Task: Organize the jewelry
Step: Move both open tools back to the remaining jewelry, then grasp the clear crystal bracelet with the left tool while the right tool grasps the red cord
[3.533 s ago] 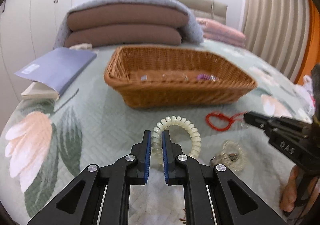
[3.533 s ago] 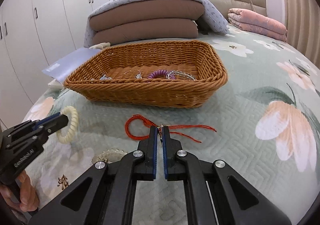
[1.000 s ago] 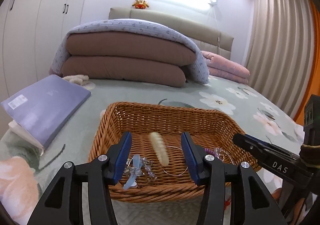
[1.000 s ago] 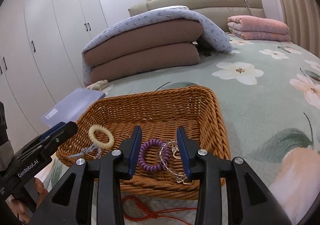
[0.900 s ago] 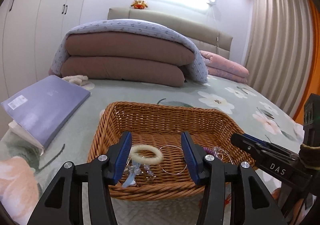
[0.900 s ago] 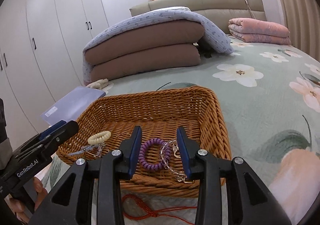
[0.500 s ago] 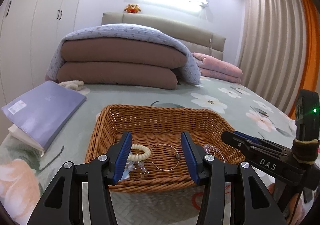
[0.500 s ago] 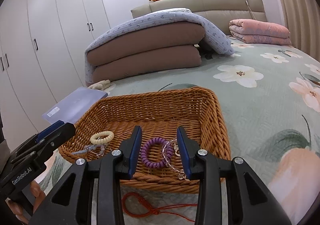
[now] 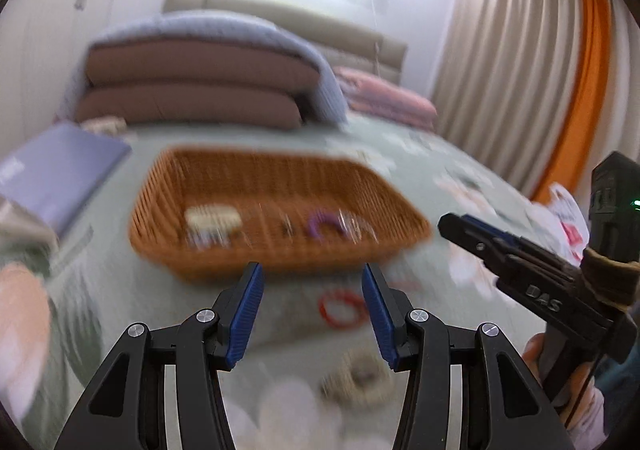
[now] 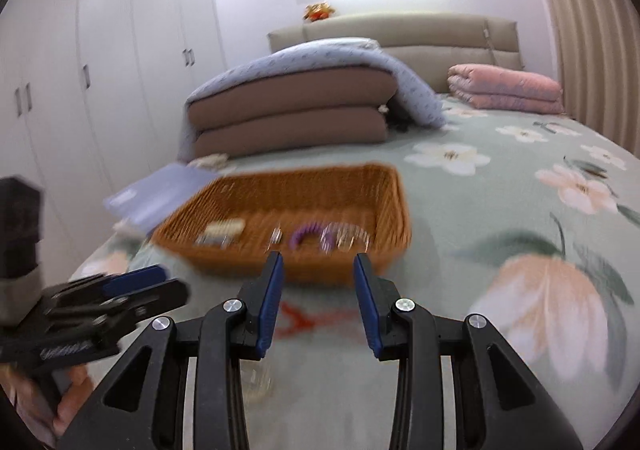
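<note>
A wicker basket (image 9: 168, 226) (image 10: 384, 185) sits on the flowered bed. Inside lie a cream coil bracelet (image 9: 212, 215) (image 10: 224, 228), a purple coil bracelet (image 9: 320, 221) (image 10: 306, 232) and clear bead pieces (image 10: 346, 236). A red cord bracelet (image 9: 342, 308) (image 10: 304, 320) lies on the bedspread in front of the basket, and a clear bead bracelet (image 9: 360, 374) lies nearer. My left gripper (image 9: 312, 310) is open and empty, in front of the basket. My right gripper (image 10: 318, 300) is open and empty over the red cord. Both views are motion-blurred.
A blue folder on books (image 9: 60, 173) (image 10: 160, 189) lies left of the basket. Folded brown duvets under a blue blanket (image 10: 292, 113) and a pink quilt (image 10: 504, 89) sit at the headboard. Curtains (image 9: 520, 69) hang on the right.
The left gripper opened over the basket and the cream coil bracelet dropped in. Both grippers have since pulled back from the basket toward the near bedspread, still open.
</note>
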`<state>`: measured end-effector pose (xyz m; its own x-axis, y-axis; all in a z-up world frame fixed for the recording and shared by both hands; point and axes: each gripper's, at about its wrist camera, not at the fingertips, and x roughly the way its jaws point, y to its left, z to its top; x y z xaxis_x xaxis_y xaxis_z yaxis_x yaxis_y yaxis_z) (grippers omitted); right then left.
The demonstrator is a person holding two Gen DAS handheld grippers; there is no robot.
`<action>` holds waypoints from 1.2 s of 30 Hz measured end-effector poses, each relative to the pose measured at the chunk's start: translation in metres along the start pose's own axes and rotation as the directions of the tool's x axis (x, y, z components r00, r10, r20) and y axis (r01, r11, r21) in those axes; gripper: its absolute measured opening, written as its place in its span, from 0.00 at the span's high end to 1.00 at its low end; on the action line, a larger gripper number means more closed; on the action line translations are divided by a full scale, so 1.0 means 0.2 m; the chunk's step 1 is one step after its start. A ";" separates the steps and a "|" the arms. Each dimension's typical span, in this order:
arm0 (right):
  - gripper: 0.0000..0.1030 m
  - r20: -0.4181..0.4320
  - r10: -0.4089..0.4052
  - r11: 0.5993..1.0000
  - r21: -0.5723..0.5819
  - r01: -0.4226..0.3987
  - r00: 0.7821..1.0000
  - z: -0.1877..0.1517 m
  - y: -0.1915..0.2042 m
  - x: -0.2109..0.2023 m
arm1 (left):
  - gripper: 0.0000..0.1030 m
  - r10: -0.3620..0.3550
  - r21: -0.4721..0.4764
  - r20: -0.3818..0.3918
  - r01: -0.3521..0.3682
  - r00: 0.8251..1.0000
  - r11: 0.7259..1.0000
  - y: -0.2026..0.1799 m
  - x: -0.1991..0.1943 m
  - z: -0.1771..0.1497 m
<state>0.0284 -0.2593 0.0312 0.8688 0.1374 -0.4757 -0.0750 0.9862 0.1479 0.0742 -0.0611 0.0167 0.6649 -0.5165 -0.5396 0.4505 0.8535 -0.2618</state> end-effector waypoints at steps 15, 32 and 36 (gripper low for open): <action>0.62 -0.190 0.014 0.998 -0.054 -0.024 0.982 -0.10 0.06 0.27 | 0.59 0.003 0.094 -0.215 0.018 0.977 0.995 -0.12 0.22 -0.19; 0.62 -0.377 0.028 0.994 -0.090 -0.067 0.926 -0.12 0.11 0.55 | 0.72 0.013 0.133 -0.262 0.023 0.965 0.991 -0.16 0.26 -0.20; 0.80 -0.371 0.025 0.994 -0.088 -0.062 0.928 -0.12 0.10 0.55 | 0.77 0.026 0.149 -0.256 0.013 0.966 0.989 -0.18 0.27 -0.21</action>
<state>0.1104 -0.2215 -0.0379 0.6230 0.1870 -0.7596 -0.1717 0.9800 0.1004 0.0688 -0.1167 -0.0360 0.5019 -0.4593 -0.7329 0.5429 0.8269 -0.1464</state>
